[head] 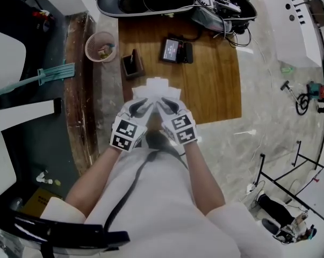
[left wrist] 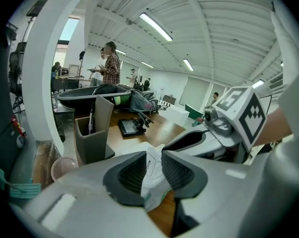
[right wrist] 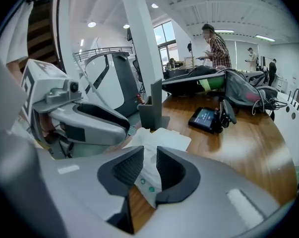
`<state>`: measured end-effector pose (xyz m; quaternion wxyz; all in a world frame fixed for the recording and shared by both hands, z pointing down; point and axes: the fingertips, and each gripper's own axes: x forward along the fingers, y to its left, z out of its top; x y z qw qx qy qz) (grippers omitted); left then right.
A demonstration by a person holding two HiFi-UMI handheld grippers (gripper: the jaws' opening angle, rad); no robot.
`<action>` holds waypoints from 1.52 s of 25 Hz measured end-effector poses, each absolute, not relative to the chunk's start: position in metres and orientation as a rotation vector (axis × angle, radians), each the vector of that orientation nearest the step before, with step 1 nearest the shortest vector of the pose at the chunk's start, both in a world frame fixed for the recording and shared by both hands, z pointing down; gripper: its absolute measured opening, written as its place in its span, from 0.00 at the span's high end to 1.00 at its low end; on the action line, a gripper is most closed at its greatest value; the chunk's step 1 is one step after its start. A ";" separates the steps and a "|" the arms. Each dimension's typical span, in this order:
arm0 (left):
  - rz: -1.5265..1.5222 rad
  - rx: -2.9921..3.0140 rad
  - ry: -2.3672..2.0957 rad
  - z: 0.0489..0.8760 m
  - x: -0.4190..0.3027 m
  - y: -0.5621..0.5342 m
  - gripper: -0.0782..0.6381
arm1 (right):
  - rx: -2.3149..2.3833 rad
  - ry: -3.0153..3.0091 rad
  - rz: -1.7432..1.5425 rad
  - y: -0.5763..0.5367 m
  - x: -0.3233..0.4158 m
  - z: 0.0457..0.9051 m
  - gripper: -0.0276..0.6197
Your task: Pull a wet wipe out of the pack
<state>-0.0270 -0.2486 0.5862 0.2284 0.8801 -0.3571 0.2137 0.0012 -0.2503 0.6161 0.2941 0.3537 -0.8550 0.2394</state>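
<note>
Wipe pack [head: 157, 89] lies on the wooden table [head: 215, 79], near its front edge. Left gripper [left wrist: 153, 163] and right gripper [right wrist: 149, 165] both released; jaws straddle the pack's edges, unclamped.

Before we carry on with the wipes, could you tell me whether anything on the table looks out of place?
Nothing looks spilled or broken. The wet wipe pack sits at the table's near edge, its near end rumpled. The open case at the far end overhangs both sides, cables tangled inside.

Glossy wood table [head: 215, 79]; smooth plastic-film wipe pack [head: 157, 90]
</note>
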 end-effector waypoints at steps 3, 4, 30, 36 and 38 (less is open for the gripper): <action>0.652 2.432 -0.981 0.597 -0.020 -0.252 0.67 | 0.956 -2.262 0.639 -0.249 0.007 0.614 0.82; 0.669 2.436 -0.982 0.599 -0.017 -0.254 0.66 | 0.961 -2.257 0.642 -0.249 0.009 0.614 0.82; 0.562 2.245 -1.064 0.616 -0.045 -0.265 0.88 | 0.876 -2.155 0.727 -0.254 -0.009 0.635 0.77; 0.557 2.248 -1.050 0.616 -0.046 -0.264 0.88 | 0.828 -2.113 0.752 -0.256 -0.013 0.638 0.78; 0.557 2.250 -1.046 0.616 -0.046 -0.264 0.88 | 0.814 -2.109 0.752 -0.255 -0.014 0.638 0.80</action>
